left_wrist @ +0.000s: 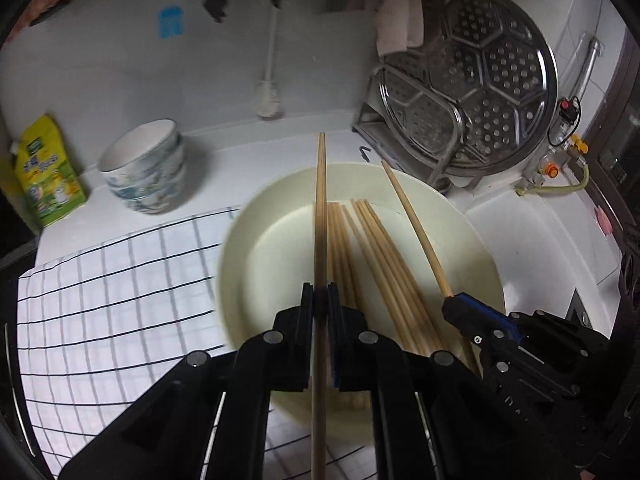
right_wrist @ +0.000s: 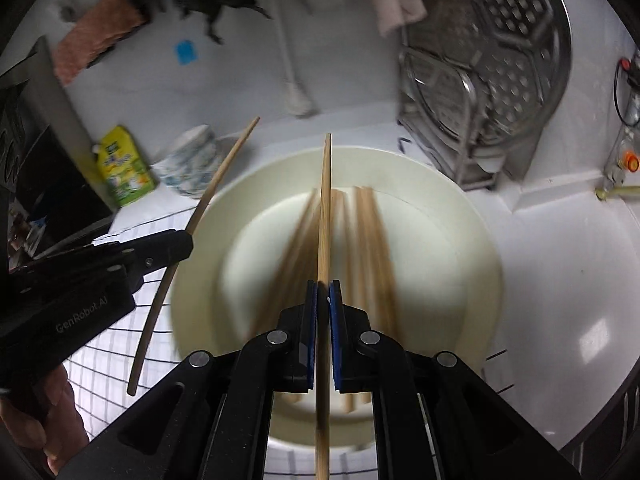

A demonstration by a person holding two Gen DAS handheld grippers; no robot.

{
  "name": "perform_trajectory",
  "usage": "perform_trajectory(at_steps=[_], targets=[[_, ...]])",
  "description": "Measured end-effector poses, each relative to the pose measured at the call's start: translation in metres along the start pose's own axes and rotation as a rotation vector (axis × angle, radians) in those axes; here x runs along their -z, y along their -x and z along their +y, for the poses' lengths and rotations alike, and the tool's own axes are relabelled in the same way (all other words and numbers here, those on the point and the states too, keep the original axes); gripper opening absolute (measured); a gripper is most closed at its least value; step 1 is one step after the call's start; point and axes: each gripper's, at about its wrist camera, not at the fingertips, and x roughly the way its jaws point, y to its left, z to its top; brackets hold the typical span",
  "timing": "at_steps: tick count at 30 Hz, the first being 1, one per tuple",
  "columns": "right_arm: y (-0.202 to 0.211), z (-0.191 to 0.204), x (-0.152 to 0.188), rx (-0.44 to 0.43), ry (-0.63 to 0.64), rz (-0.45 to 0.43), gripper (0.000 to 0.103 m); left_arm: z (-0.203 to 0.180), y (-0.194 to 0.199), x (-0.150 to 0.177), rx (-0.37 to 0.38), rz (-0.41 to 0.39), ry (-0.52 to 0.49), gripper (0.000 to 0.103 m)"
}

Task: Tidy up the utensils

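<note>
We grip one chopstick in each gripper: left gripper (left_wrist: 320,300), right gripper (right_wrist: 323,292). About ten chopsticks (left_wrist: 376,264) remain in the plate (left_wrist: 472,248), 12 o'clock of us. Mostly undone.

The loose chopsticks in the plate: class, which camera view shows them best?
The left wrist view: the loose chopsticks in the plate look sharp and separate. In the right wrist view they are motion-blurred streaks.

Pale wooden chopsticks (left_wrist: 372,264) lie bunched in the cream bowl (left_wrist: 256,216).
</note>
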Motion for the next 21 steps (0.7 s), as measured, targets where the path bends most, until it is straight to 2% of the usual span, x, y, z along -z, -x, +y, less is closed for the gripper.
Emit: perform_trajectory(at_steps=[8,9,10,11,12,13,15,17,21], targets=[[-0.026,-0.025,-0.001,-0.030,-0.028,0.050,0.006,-0.017,-0.035,-0.005,-0.042,0.056,-0.005,0.008],[-0.027,-0.027,-0.002,-0.033,-0.032,0.054,0.008,-0.017,-0.036,-0.005,-0.058,0.057,-0.001,0.012],[-0.026,-0.029,-0.002,-0.031,-0.036,0.050,0.016,-0.016,-0.038,-0.006,-0.066,0.059,0.005,0.026],[-0.025,-0.030,-0.003,-0.020,-0.037,0.040,0.018,-0.014,-0.038,-0.007,-0.071,0.058,0.016,0.036],[-0.024,-0.032,-0.003,-0.016,-0.034,0.035,0.018,-0.012,-0.036,-0.007,-0.083,0.048,0.028,0.058],[-0.022,-0.032,-0.004,-0.012,-0.032,0.032,0.018,-0.009,-0.032,-0.007,-0.093,0.033,0.037,0.071],[-0.018,-0.035,-0.005,-0.007,-0.035,0.025,0.019,-0.005,-0.024,-0.007,-0.107,0.011,0.053,0.072],[-0.014,-0.037,-0.005,0.000,-0.041,0.021,0.032,-0.002,-0.020,-0.008,-0.118,0.016,0.061,0.073],[-0.006,-0.036,-0.004,0.002,-0.039,0.011,0.033,0.002,-0.012,-0.008,-0.128,0.012,0.073,0.076]])
